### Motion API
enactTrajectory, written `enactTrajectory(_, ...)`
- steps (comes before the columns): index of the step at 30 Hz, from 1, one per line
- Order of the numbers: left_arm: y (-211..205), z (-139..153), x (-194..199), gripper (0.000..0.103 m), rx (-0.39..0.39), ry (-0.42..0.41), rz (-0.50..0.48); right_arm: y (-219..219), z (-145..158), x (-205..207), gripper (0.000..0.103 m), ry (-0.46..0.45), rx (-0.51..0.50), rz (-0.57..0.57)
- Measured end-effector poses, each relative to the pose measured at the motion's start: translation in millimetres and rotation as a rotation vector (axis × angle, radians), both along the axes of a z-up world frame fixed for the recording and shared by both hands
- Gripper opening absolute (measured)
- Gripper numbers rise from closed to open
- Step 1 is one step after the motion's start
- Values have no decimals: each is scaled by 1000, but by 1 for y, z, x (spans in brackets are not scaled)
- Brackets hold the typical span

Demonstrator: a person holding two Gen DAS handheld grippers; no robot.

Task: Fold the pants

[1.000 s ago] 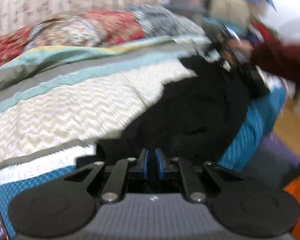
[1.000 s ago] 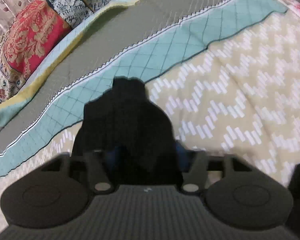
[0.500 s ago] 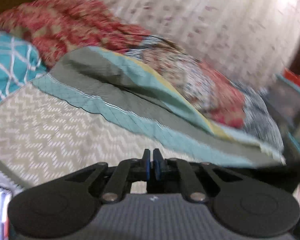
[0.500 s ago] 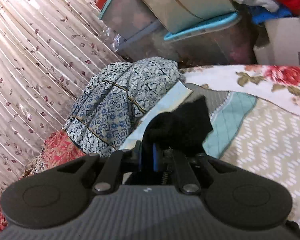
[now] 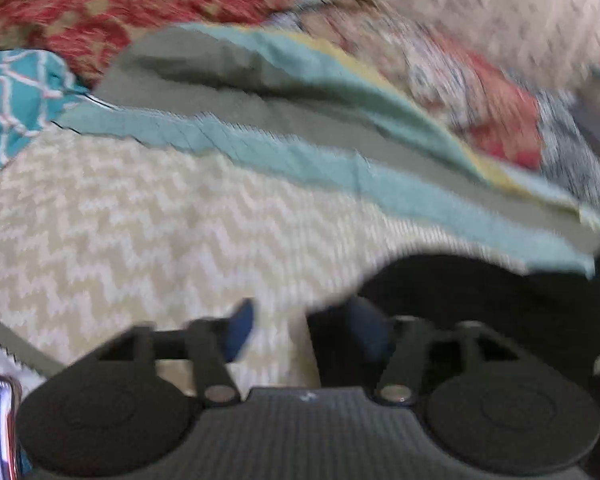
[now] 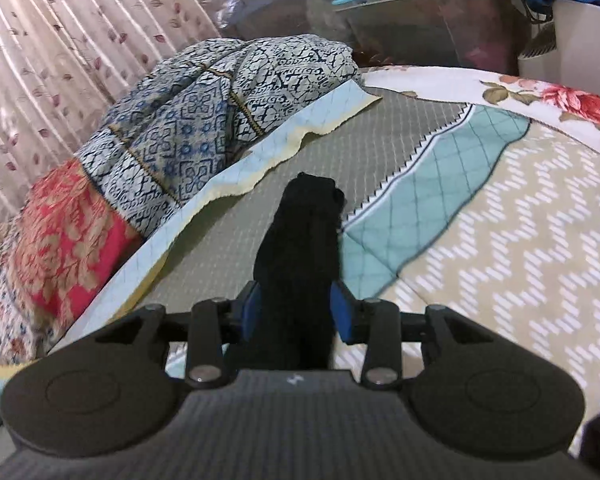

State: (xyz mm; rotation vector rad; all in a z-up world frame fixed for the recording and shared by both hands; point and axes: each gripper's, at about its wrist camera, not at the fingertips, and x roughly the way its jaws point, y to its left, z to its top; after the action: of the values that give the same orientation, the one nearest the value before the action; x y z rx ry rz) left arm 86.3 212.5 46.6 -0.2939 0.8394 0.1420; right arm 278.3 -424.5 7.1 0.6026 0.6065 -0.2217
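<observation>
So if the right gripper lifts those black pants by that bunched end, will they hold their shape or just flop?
Probably flop: the black pants bunch into a soft, narrow wad between the right gripper fingers, whose jaws are opening. They likely drape rather than slide, since the rest lies slumped on the quilt near the left gripper. The cloth looks light, unlikely to strain a grip.

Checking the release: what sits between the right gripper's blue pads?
In the right wrist view, a bunched strip of the black fabric pants stands between the opening right gripper pads.
</observation>
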Motion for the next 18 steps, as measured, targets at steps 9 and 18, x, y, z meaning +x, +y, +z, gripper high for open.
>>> enactTrajectory(9, -34, -26, 23, 49, -35, 40, -113, -37, 38, -65, 45, -3, -22, -46)
enactTrajectory(18, 22, -21, 3, 35, -105, -38, 230, -105, 31, -196, 51, 38, -246, -132)
